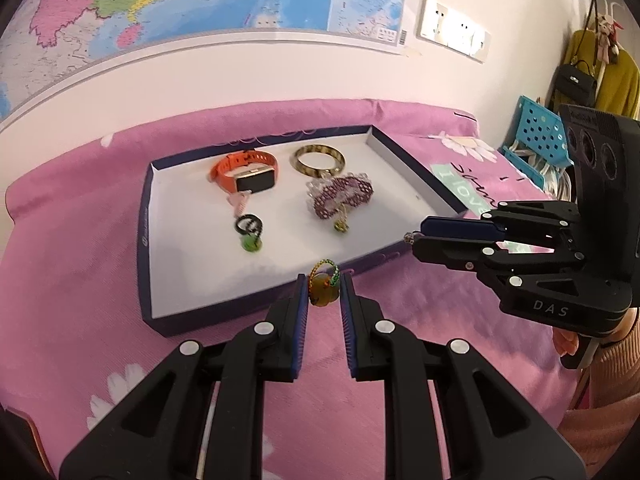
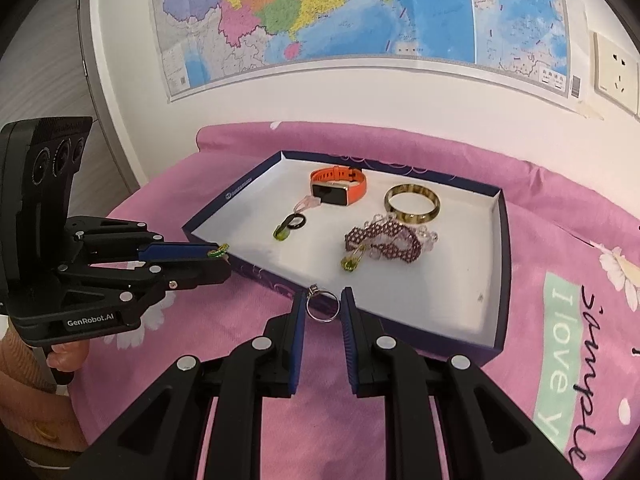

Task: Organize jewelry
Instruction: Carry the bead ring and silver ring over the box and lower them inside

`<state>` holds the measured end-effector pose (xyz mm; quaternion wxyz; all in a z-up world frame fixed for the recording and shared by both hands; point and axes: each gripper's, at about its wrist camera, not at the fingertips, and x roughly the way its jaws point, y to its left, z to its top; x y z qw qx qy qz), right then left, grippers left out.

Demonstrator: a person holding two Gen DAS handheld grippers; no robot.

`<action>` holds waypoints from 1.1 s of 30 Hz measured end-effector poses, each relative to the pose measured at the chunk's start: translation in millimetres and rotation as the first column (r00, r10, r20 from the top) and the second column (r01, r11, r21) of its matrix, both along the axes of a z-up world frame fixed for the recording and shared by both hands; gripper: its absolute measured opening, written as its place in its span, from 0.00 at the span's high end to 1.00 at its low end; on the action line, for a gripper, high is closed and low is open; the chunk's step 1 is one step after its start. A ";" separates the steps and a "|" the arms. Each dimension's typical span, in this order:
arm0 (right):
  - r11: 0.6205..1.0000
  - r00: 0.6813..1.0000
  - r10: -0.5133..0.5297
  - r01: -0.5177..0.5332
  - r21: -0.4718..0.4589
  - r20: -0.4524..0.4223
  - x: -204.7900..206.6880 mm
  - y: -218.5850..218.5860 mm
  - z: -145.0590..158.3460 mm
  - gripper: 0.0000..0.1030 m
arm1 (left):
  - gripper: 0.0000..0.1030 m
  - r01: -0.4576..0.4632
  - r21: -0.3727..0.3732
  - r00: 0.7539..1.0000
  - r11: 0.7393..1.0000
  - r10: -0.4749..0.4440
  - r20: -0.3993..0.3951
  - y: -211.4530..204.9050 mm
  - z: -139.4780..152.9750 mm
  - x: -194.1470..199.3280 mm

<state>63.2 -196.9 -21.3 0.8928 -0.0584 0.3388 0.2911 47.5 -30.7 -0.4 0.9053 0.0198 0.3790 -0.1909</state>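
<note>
My left gripper (image 1: pixel 324 294) is shut on an amber pendant (image 1: pixel 321 293) with a green-and-yellow cord loop, just in front of the near edge of the shallow box (image 1: pixel 146 240). In the right wrist view the left gripper (image 2: pixel 222 254) appears at the left, the cord showing at its tips. My right gripper (image 2: pixel 323 309) is shut on a thin silver ring (image 2: pixel 322 307), held near the box's (image 2: pixel 502 280) front edge; the right gripper (image 1: pixel 412 238) enters the left wrist view from the right. The box holds an orange watch (image 1: pixel 244 172), a bangle (image 1: pixel 319 159), a purple beaded bracelet (image 1: pixel 343 196) and a black ring with a green charm (image 1: pixel 249 232).
The box lies on a pink flowered bedspread (image 1: pixel 80 264) against a white wall with a map (image 2: pixel 360 12). A blue perforated basket (image 1: pixel 536 136) and hanging bags and clothes (image 1: pixel 592 76) stand at the far right. A person's hand (image 2: pixel 66 358) holds the left gripper.
</note>
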 end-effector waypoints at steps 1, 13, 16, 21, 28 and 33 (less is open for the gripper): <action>1.000 1.000 -0.002 0.002 0.000 0.002 1.6 -0.4 0.5 0.84 | 0.84 -0.004 0.000 1.000 1.000 0.004 0.002 0.8 0.4 1.4; 1.000 1.000 -0.022 0.022 -0.002 0.001 28.0 0.7 2.5 0.84 | 0.84 -0.039 0.003 0.999 0.999 0.039 0.014 4.4 2.9 20.8; 1.000 1.000 -0.024 0.024 -0.006 0.001 32.8 2.3 1.9 0.84 | 0.84 -0.045 0.005 0.999 0.999 0.045 0.016 4.2 3.8 24.7; 1.000 1.000 -0.027 0.027 -0.003 -0.002 38.8 2.8 1.4 0.84 | 0.84 -0.051 0.010 0.999 0.999 0.051 0.014 3.9 3.2 31.5; 0.999 0.999 -0.033 0.033 -0.004 -0.017 49.0 4.1 -2.7 0.84 | 0.84 -0.065 0.016 0.998 0.998 0.065 0.002 6.0 -0.9 39.6; 0.999 0.999 -0.042 0.042 -0.007 -0.030 55.8 4.5 -6.8 0.84 | 0.84 -0.072 0.014 0.997 0.997 0.072 -0.007 7.6 -2.9 44.5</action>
